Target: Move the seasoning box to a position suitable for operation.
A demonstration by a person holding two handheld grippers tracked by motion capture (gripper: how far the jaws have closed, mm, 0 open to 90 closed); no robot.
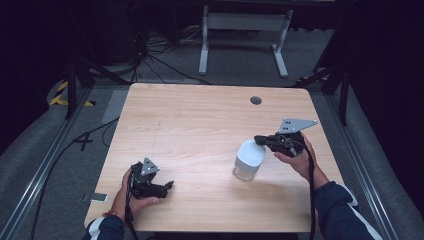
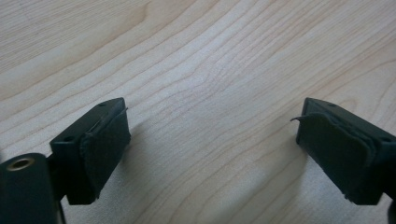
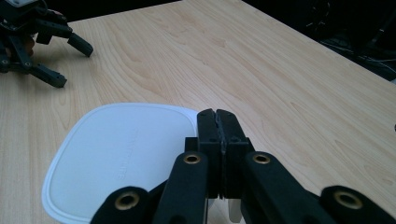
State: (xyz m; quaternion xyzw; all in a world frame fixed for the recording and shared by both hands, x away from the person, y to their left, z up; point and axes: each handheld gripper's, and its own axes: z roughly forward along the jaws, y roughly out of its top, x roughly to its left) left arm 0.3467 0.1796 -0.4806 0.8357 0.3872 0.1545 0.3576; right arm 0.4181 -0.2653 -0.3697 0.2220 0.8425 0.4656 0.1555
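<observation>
Left gripper (image 1: 169,185): black linkage frame, grey three-cornered plate on top, black cable; padded black jaws, brass-coloured pivot screw. Right gripper (image 1: 257,139): same black build, grey plate with small holes, brass screws, cable. Sleeves (image 1: 345,215) dark blue, white stripes.

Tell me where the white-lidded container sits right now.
In the high view, the container stands on the table's right half, near the front, directly at the right gripper's shut tips; the open left gripper rests well apart.
</observation>
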